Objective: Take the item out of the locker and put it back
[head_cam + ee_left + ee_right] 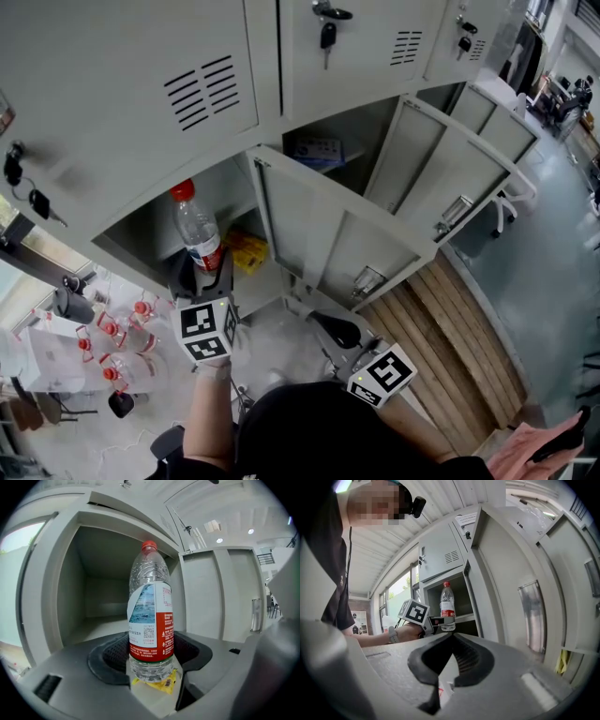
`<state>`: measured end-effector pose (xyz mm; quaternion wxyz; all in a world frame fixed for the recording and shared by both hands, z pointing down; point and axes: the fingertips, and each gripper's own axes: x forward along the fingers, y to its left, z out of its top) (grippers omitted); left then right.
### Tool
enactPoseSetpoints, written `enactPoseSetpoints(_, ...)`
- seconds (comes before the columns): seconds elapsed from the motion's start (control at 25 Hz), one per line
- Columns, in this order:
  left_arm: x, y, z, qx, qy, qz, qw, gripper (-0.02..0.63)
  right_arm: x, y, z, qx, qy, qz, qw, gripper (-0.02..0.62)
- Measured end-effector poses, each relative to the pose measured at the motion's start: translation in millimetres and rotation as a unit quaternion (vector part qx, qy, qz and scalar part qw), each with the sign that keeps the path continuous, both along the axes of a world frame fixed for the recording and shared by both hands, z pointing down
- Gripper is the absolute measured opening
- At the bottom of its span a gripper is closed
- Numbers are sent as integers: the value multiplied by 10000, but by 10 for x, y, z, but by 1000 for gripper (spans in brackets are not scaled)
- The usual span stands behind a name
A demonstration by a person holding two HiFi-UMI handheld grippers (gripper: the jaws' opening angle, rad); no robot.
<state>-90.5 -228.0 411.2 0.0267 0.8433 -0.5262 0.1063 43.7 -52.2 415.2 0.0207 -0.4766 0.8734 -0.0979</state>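
Outside the locker [141, 239], left tool [204, 274] is clenching the bottle [199, 234], right tool [333, 328] is idling closed; replacing seems pending.

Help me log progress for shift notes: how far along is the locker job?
Done: the locker door stands open. In hand: the left tongs grip the water bottle upright at the mouth of the compartment; the right tongs are shut, empty. Left: whether it is coming out or going back is unclear, but it must end standing inside, released.
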Motion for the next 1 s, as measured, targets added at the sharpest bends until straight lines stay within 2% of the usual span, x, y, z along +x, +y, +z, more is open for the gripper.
enactPoseSetpoints(0.2, 64, 208, 143, -113, -76, 144, 9998, 293, -43, 26, 49, -63, -29, -76, 9999, -3)
enactPoseSetpoints(0.44, 43, 535, 457, -533, -149, 206, 9983, 293, -104, 44, 86, -87, -3, -200, 9998, -3)
enactPoseSetpoints(0.56, -22, 678, 539, -561, -140, 185, 9982, 293, -125, 45, 116, -101, 31, -260, 9996, -3)
enactPoseSetpoints(0.76, -181, 914, 647, -689, 89, 42, 9976, 293, -192, 51, 182, -186, 37, -372, 9991, -3)
enactPoseSetpoints(1.0, -347, 1189, 750, -709, 68, -2, 9975, 295, -337, 38, 227, -211, 147, -605, 9978, -3)
